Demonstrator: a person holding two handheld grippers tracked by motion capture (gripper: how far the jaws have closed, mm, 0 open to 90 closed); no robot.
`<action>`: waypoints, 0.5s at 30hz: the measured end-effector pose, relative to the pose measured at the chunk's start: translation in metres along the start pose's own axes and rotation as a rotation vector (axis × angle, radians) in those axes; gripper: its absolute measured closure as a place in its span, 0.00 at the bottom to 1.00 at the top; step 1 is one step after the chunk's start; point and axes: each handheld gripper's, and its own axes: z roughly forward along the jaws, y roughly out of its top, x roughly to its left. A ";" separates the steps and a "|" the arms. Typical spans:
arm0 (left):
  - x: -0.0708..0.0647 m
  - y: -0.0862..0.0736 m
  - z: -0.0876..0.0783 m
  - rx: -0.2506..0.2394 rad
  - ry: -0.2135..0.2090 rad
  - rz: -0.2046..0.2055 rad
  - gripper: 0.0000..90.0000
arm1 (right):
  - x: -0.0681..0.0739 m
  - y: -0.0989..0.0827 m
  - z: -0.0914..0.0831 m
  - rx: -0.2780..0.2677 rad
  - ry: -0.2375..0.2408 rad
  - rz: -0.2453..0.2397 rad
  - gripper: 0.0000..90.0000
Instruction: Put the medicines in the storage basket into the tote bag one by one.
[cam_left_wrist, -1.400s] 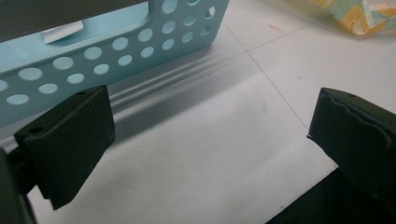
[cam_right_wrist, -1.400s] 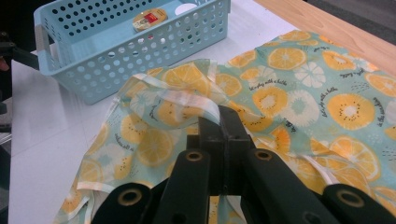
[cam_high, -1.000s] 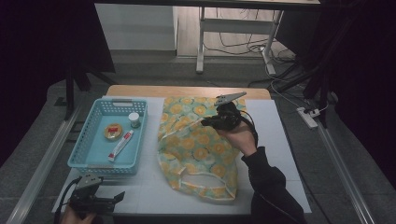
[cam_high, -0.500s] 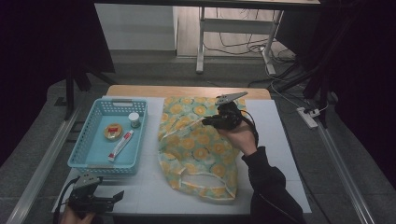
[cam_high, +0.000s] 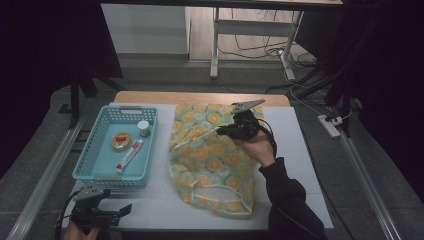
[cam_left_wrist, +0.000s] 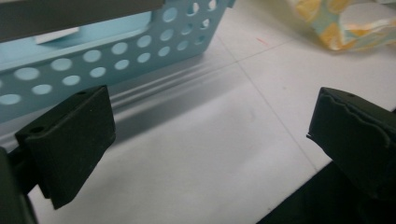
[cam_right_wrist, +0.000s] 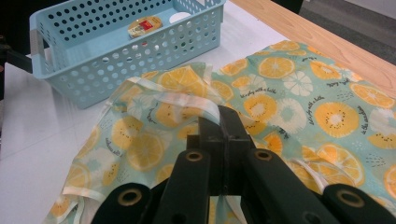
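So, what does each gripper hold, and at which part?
The right gripper is shut on the white strap of the orange-print bag. The left gripper stands open, holding nothing.

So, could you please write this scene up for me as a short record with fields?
surface: white table
cloth: bag with an orange-slice print, lying flat in the middle of the table
right claw: shut on the bag's white strap, lifting it slightly
left claw: open, nothing between its jaws, low over the table's near left corner
basket: light blue, left of the bag
basket contents: round tin, small jar, tube
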 end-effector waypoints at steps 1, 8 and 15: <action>0.001 0.000 0.000 -0.003 -0.009 -0.002 0.01 | 0.000 0.000 0.000 -0.001 -0.001 -0.001 1.00; 0.005 0.000 -0.001 -0.014 -0.071 -0.017 0.00 | 0.000 0.000 -0.002 -0.008 -0.002 0.004 1.00; 0.004 0.001 -0.007 -0.047 -0.031 -0.007 0.00 | 0.001 0.001 -0.003 -0.015 -0.003 -0.001 1.00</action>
